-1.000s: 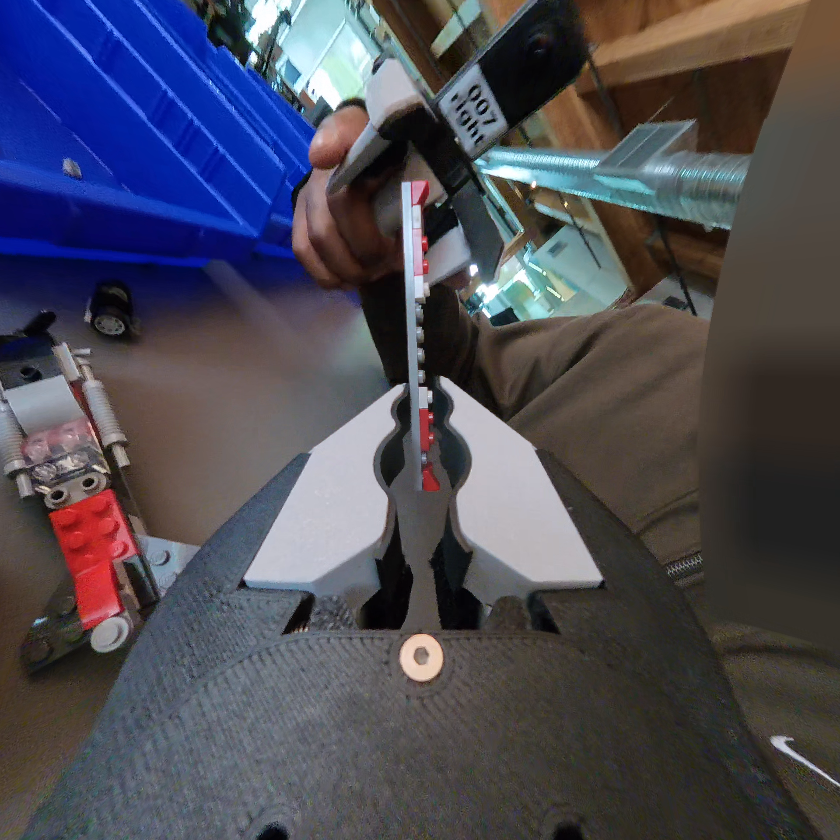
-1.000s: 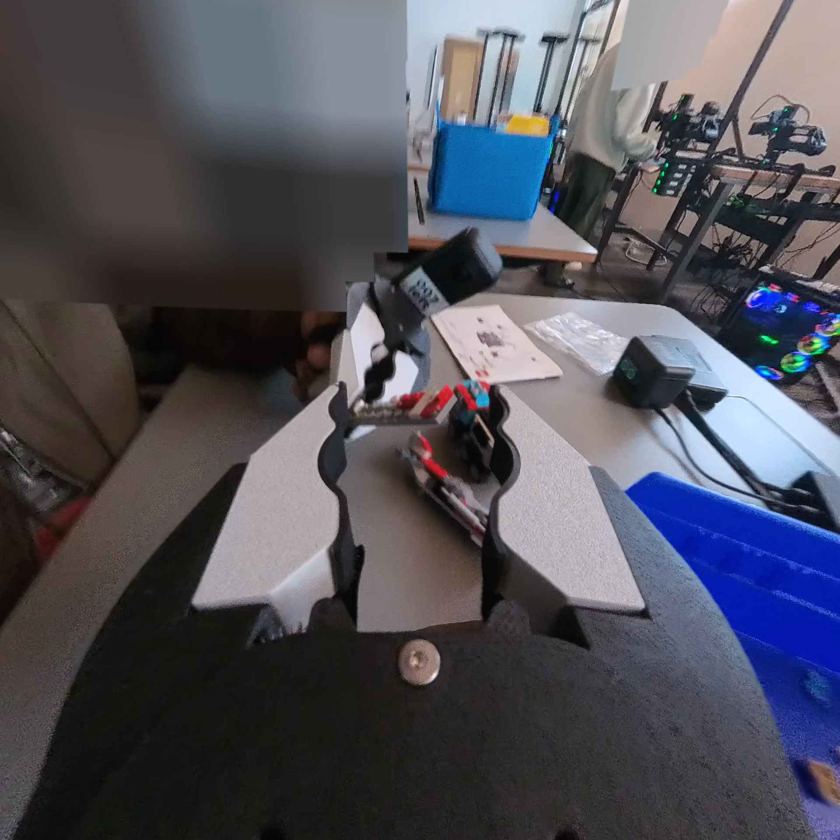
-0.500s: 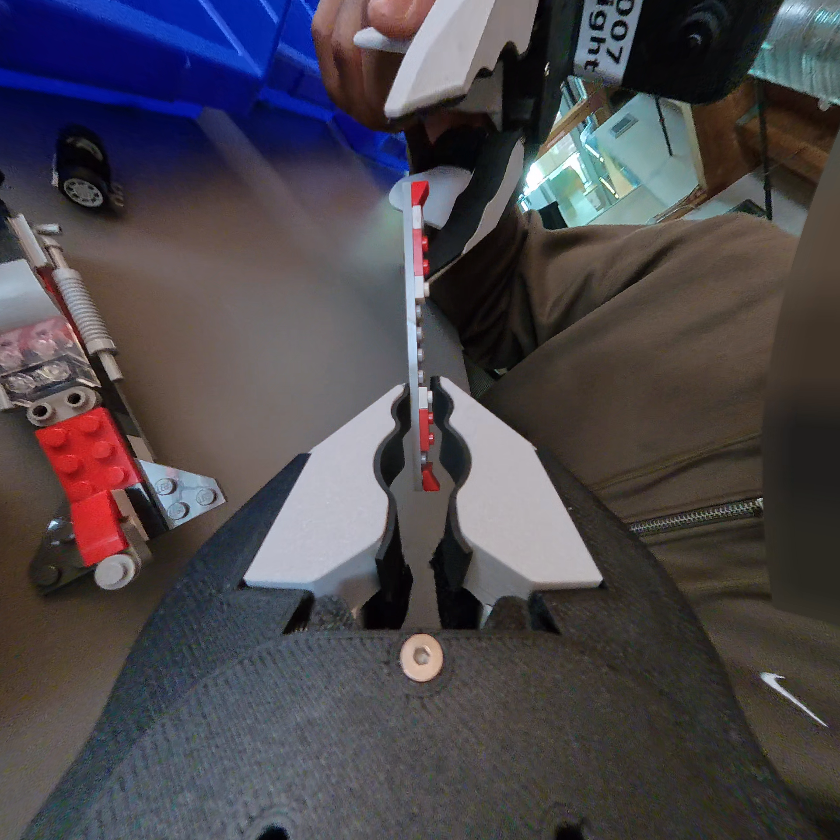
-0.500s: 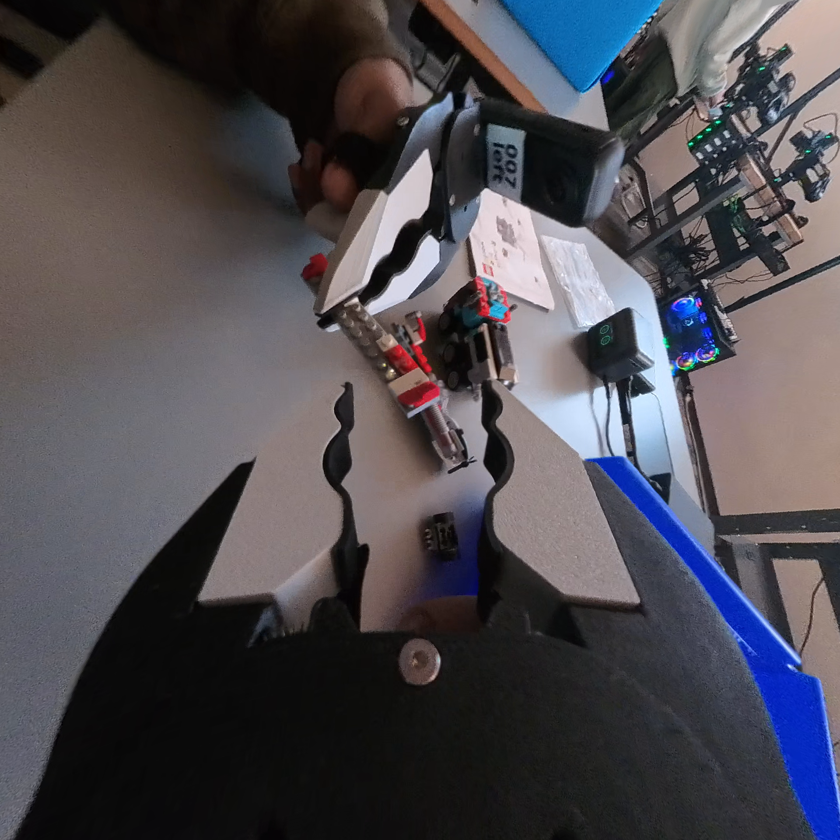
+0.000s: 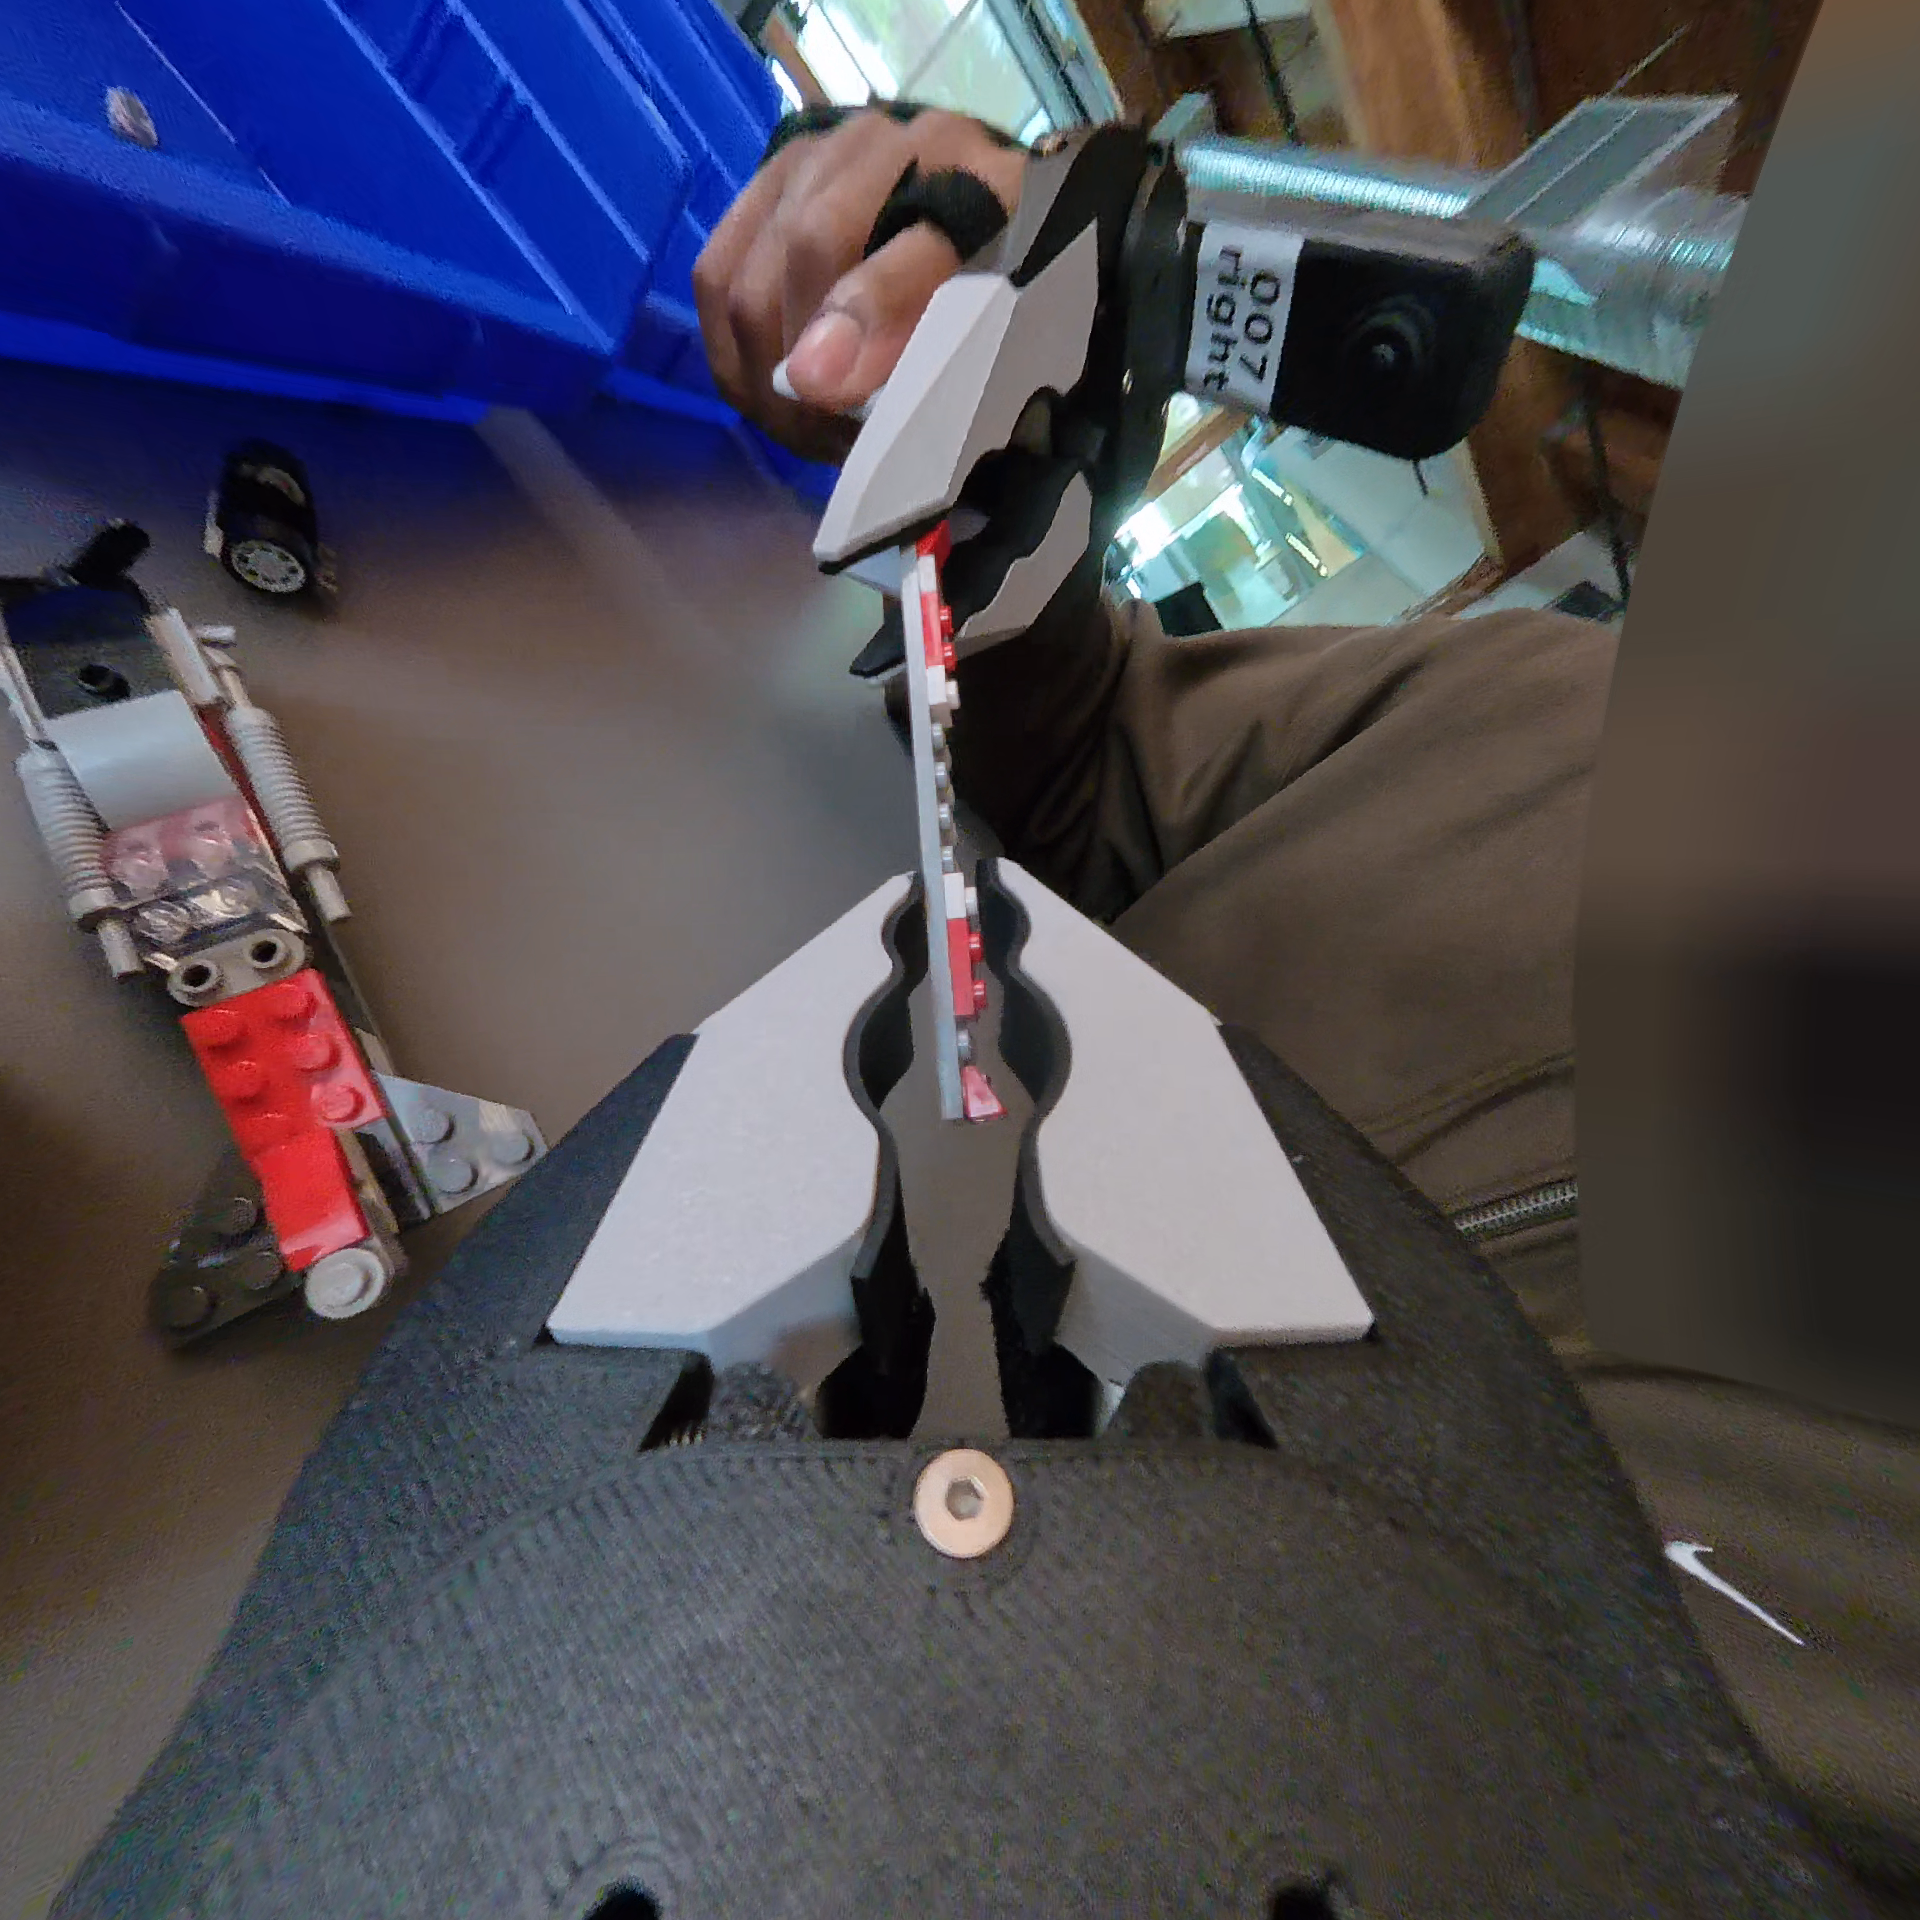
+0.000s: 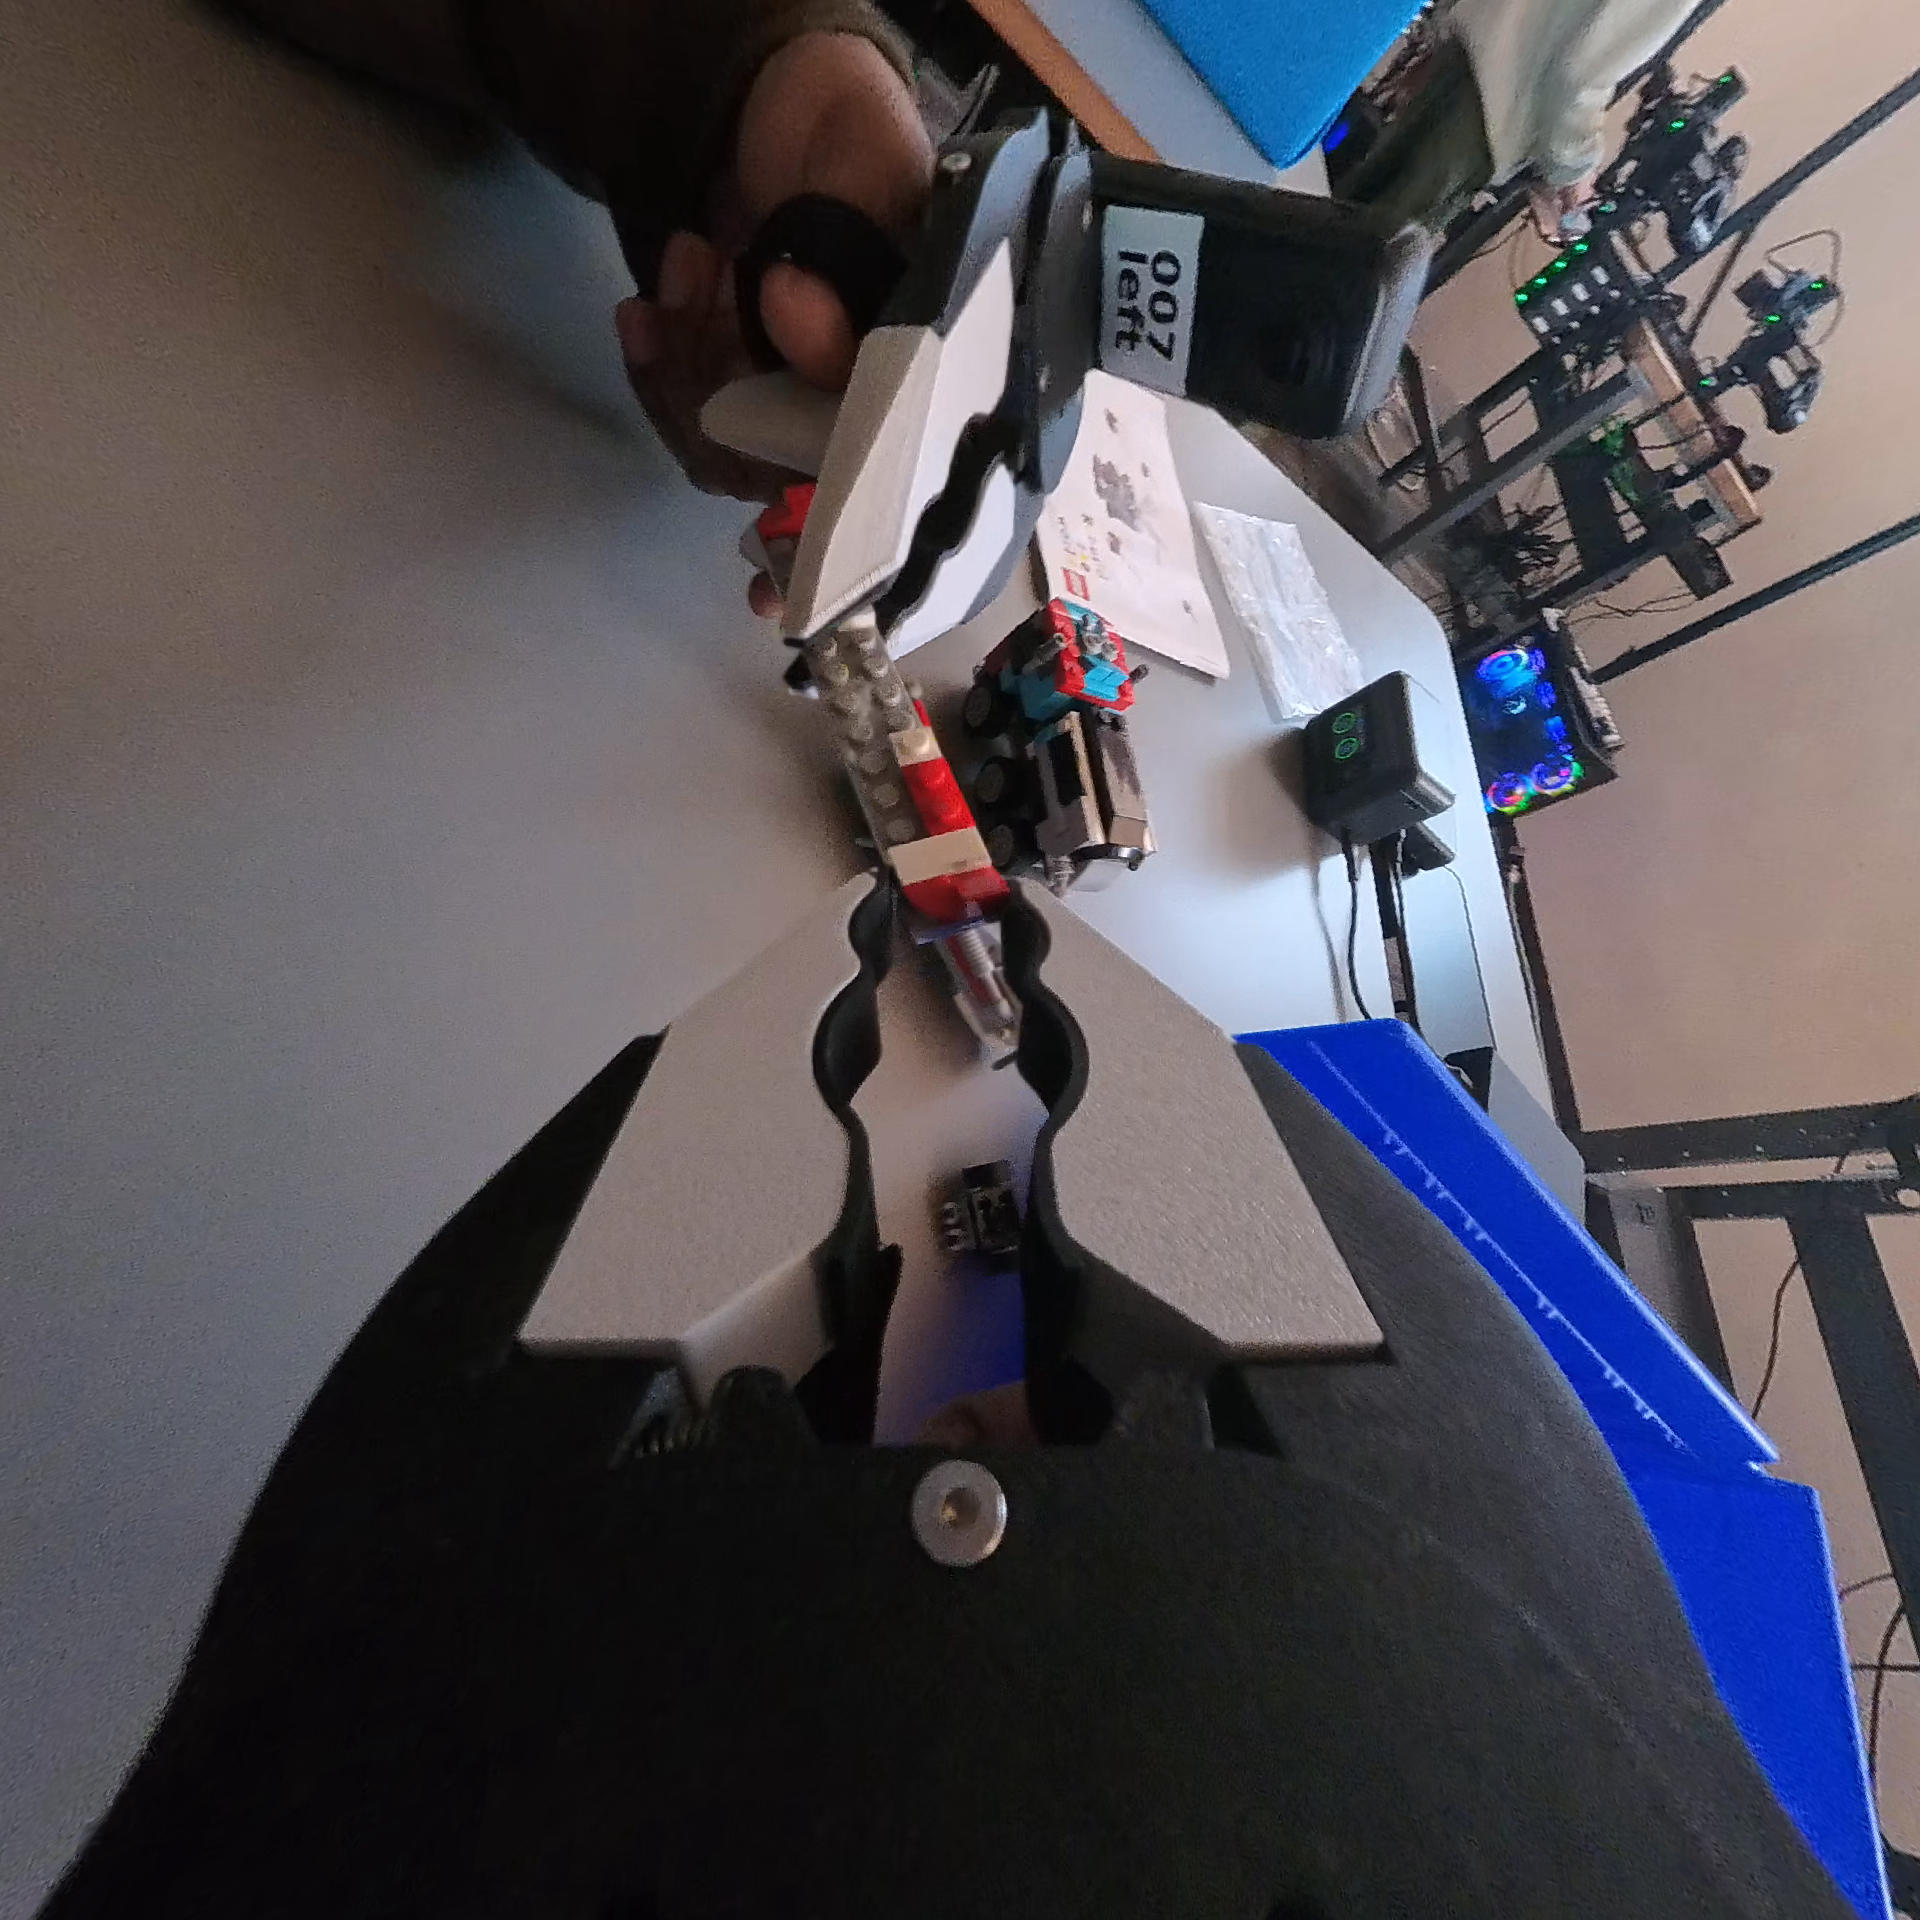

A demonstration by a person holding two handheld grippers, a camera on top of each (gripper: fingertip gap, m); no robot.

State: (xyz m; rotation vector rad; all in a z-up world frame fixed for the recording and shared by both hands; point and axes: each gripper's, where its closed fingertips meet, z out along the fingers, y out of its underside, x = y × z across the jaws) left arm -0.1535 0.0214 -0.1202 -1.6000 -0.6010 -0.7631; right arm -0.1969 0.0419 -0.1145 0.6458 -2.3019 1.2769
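- Left claw (image 5: 954, 935) grips one end of a grey plate (image 5: 928, 790) (red bricks on it).
- Right claw (image 6: 940, 904) clenches the plate's far end.
- Toy truck (image 6: 1060, 758) sits just beside the plate on the worktop (image 6: 312, 623).

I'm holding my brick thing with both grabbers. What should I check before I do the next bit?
1. Left gripper has the brick strip: ok. Its fingers are closed on the near end, which is seen edge-on.
2. Right gripper is at the strip's red end: ok. There is a fingertip on each side.
3. Right gripper squeezes firmly: cannot tell. The tips only look to be touching.
4. Strip in one piece between the grippers: ok.
5. Red-and-grey brick model out of the way: ok. It lies on the table, off to the left.
6. Toy truck clear of the strip: cannot tell. It looks close behind the strip.
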